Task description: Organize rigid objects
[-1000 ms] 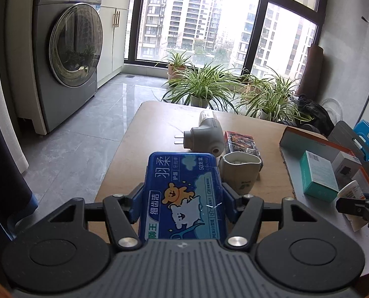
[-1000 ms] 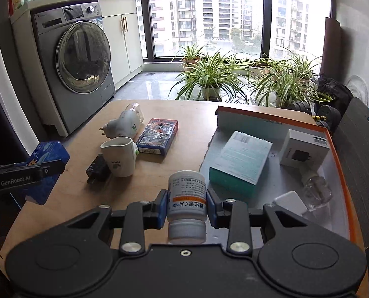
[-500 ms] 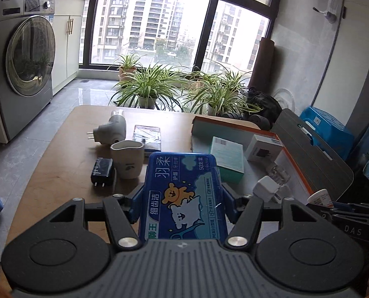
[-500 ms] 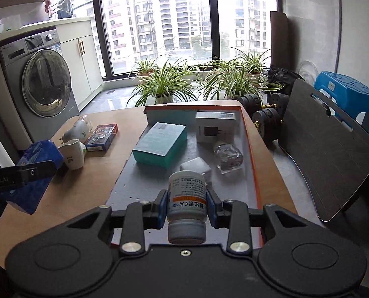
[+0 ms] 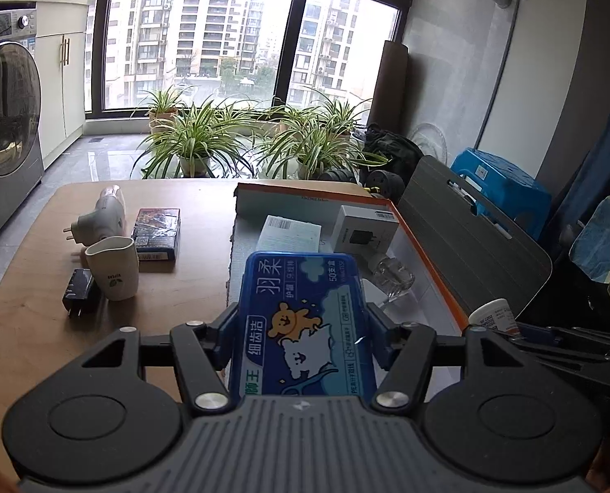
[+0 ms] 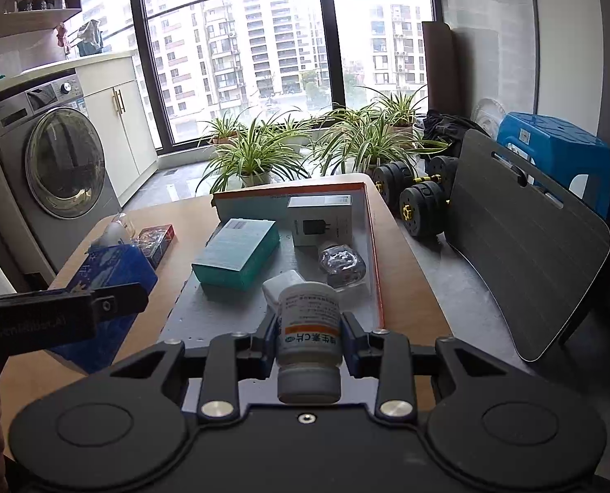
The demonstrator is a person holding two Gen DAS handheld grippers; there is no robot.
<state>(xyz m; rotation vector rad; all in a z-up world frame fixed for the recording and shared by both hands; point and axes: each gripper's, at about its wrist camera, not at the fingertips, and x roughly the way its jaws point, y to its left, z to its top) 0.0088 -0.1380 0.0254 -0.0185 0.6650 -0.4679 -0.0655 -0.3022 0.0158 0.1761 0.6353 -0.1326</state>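
My left gripper (image 5: 301,328) is shut on a blue floss-pick box (image 5: 301,324) with a cartoon bear, held above the near end of the orange-rimmed tray (image 5: 424,259). My right gripper (image 6: 308,328) is shut on a white pill bottle (image 6: 308,328) with an orange-striped label, held over the tray's near end (image 6: 374,254). The tray holds a teal box (image 6: 235,252), a white charger box (image 6: 321,222), a clear plastic piece (image 6: 340,263) and a white plug (image 6: 282,285). The blue box and left gripper show at the left of the right wrist view (image 6: 112,283).
On the wooden table (image 5: 30,287) left of the tray lie a white mug (image 5: 114,267), a black adapter (image 5: 79,291), a dark card box (image 5: 157,234) and a white plug-in device (image 5: 99,217). A grey board (image 6: 522,242), dumbbells (image 6: 420,201) and plants (image 6: 264,152) stand beyond.
Both grippers have swung right toward the tray with their objects still held. The tray now sits directly ahead in both views.
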